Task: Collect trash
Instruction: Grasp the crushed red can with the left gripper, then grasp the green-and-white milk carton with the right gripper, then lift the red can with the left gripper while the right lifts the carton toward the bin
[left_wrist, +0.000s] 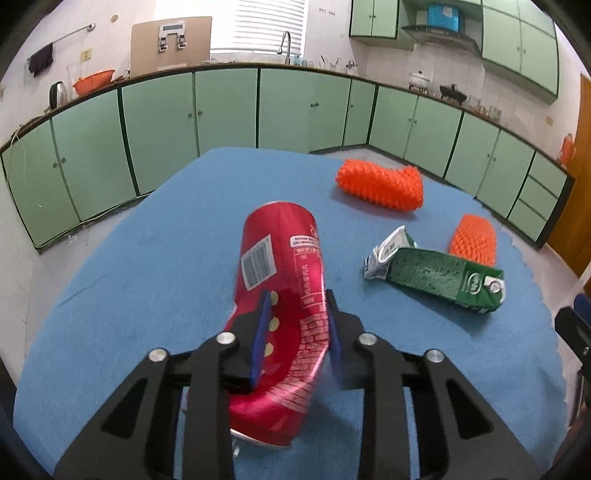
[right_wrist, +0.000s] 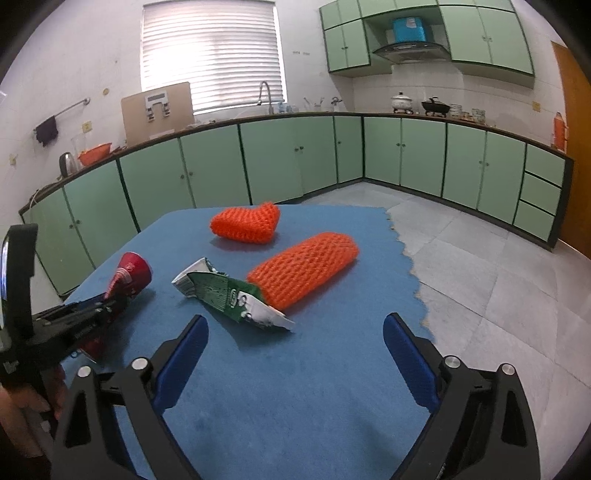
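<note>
**A:** What is held in the left claw (left_wrist: 297, 325)?

**B:** A crushed red can (left_wrist: 280, 280) is gripped between its blue pads, low at the centre of the left wrist view. The can is pinched at its dented waist, with the barcode turned to the upper left.

**A:** And the right claw (right_wrist: 295, 354)?

**B:** It is spread wide at the bottom of the right wrist view, with nothing held. Only the blue table (right_wrist: 295, 406) is seen between its fingers.

**A:** Where is the rest of the trash seen?

**B:** A flattened green carton (right_wrist: 229, 299) is seen lying at the centre of the right wrist view. A long orange foam net (right_wrist: 306, 269) is laid just to its right, one end at the carton; contact cannot be told. A second, shorter orange net (right_wrist: 247, 223) is placed above, apart from both.

**A:** Is the can seen there too?

**B:** Yes, at the left edge (right_wrist: 127, 277), held in the left claw (right_wrist: 103, 308).
</note>
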